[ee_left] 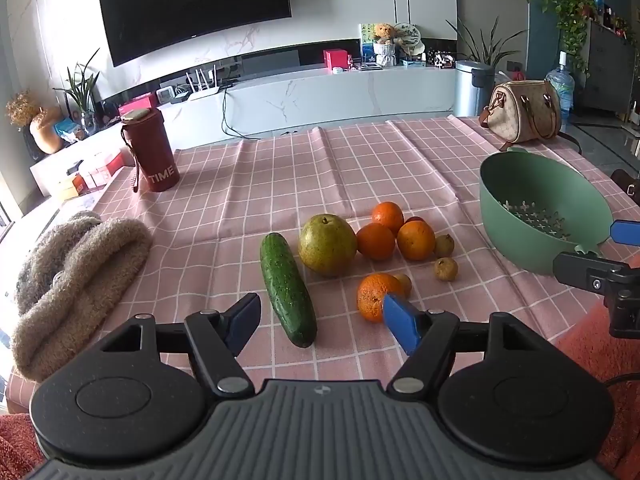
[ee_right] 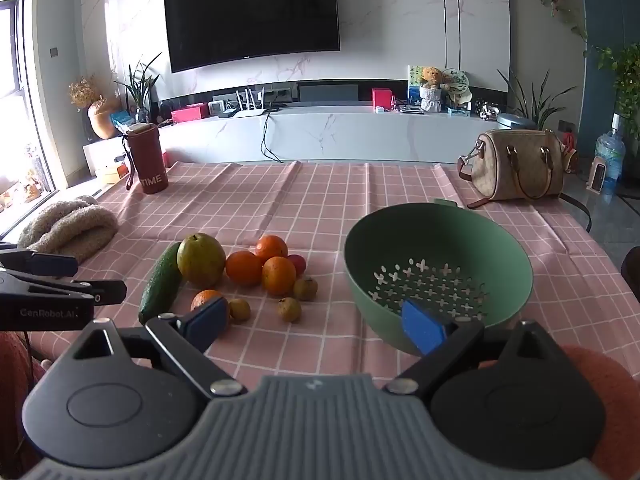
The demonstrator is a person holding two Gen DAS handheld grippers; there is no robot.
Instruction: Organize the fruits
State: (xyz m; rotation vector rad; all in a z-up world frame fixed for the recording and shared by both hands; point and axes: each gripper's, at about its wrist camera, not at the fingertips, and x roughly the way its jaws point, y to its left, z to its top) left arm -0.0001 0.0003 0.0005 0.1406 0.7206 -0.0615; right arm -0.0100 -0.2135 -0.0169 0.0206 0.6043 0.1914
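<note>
On the pink checked cloth lie a cucumber (ee_left: 287,288), a green pear (ee_left: 327,245), several oranges (ee_left: 415,239) and small yellow-brown fruits (ee_left: 445,269). A green colander bowl (ee_left: 536,204) stands empty to their right. My left gripper (ee_left: 324,320) is open and empty, its jaws astride the cucumber's near end. My right gripper (ee_right: 316,326) is open and empty, just in front of the bowl (ee_right: 436,268). The right wrist view also shows the cucumber (ee_right: 162,282), pear (ee_right: 201,258) and oranges (ee_right: 279,275). The right gripper shows at the right edge of the left wrist view (ee_left: 616,256), and the left gripper at the left edge of the right wrist view (ee_right: 56,280).
A red tumbler marked TIME (ee_left: 151,151) stands at the far left of the table. A fuzzy beige cloth (ee_left: 76,276) lies at the left edge. A beige handbag (ee_left: 524,110) sits at the far right corner. Beyond the table are a TV and a cabinet.
</note>
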